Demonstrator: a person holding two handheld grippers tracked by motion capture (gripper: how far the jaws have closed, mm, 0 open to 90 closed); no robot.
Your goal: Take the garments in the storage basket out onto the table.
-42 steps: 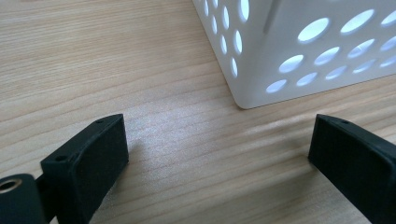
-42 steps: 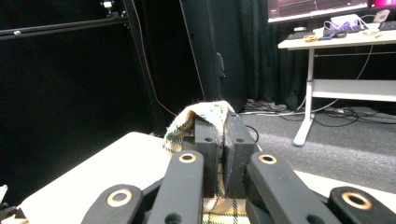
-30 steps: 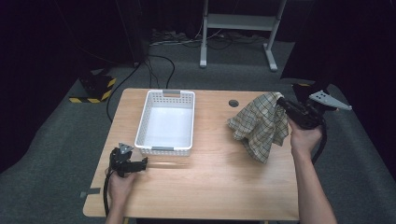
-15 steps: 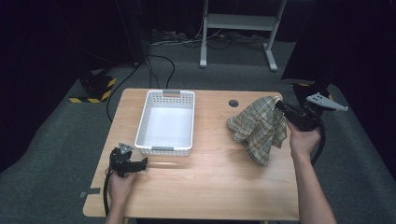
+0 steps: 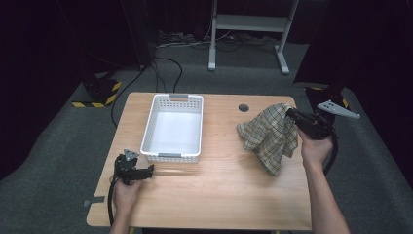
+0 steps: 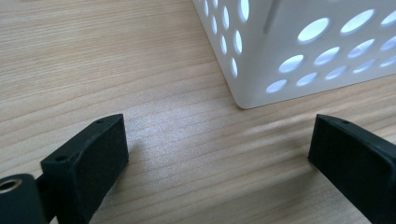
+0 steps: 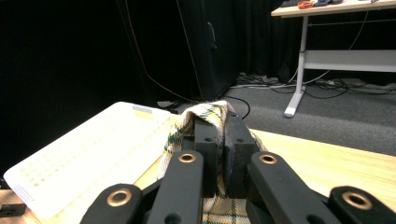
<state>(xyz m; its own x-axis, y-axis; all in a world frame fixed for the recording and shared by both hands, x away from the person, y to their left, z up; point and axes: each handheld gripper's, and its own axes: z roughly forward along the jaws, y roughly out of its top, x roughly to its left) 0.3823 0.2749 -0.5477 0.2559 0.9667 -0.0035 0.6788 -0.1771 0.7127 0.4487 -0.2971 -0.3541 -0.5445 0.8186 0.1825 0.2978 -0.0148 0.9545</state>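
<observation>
A beige checked cloth (image 5: pixel 271 134) hangs above the right side of the wooden table (image 5: pixel 219 190), its lower edge trailing near the tabletop. My right gripper (image 5: pixel 293 115) is shut on the cloth's top fold, and the cloth (image 7: pixel 205 116) drapes over the closed jaws in the right gripper view. A white perforated basket (image 5: pixel 173 127) stands empty at the table's left centre. My left gripper (image 5: pixel 146 170) rests low on the table just off the basket's near left corner, open with nothing between its jaws. That basket corner (image 6: pixel 261 60) fills the upper right of the left gripper view.
A round cable hole (image 5: pixel 243 107) sits in the table near its far edge. Beyond the table are a white desk frame (image 5: pixel 248 24), floor cables (image 5: pixel 165 68) and yellow-black floor tape (image 5: pixel 100 97). Bare wood stretches across the table's front.
The right gripper and the hanging cloth have shifted slightly lower and nearer. The left gripper has stayed put.
</observation>
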